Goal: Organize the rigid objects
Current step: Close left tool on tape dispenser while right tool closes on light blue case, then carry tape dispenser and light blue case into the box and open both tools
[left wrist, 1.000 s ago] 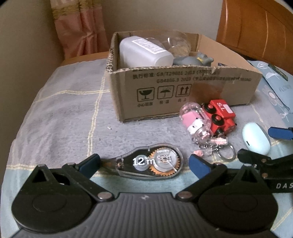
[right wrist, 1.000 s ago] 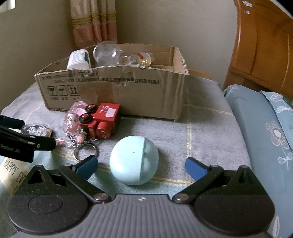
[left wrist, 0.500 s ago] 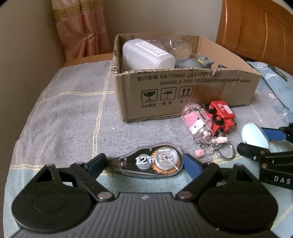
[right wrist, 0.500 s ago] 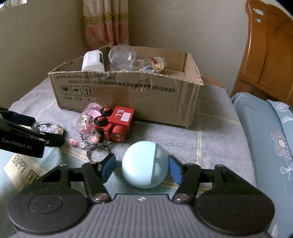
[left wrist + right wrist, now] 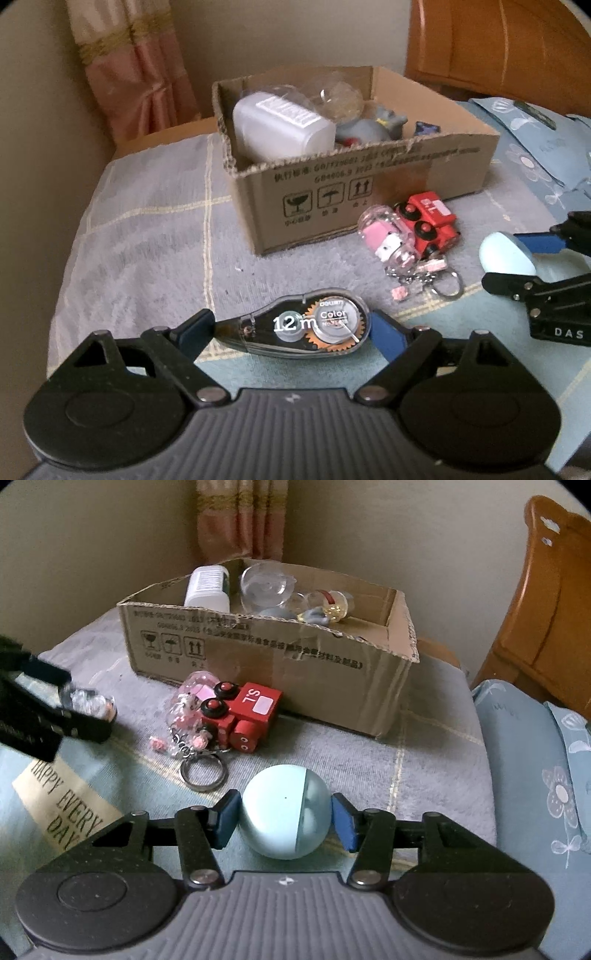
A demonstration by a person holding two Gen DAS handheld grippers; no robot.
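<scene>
My left gripper [image 5: 291,328] is shut on a clear correction tape dispenser [image 5: 299,323] marked "12 m" and holds it above the bed. My right gripper [image 5: 284,818] is shut on a pale blue egg-shaped case [image 5: 286,816], lifted off the blanket; it also shows in the left wrist view [image 5: 508,254]. A cardboard box [image 5: 369,181] stands behind, holding a white bottle [image 5: 280,127], clear containers and a grey toy. A red toy train [image 5: 243,714] and a pink keychain [image 5: 188,709] lie in front of the box [image 5: 295,664].
A grey checked blanket [image 5: 147,240] covers the bed. A wooden headboard [image 5: 546,609] stands at the right, with a blue flowered pillow [image 5: 546,775] below it. A curtain [image 5: 140,74] hangs behind. A "HAPPY EVERY DAY" print [image 5: 62,808] lies at the left.
Both grippers closed, the left on the correction tape and the right on the blue case, and both have lifted up with their objects.
</scene>
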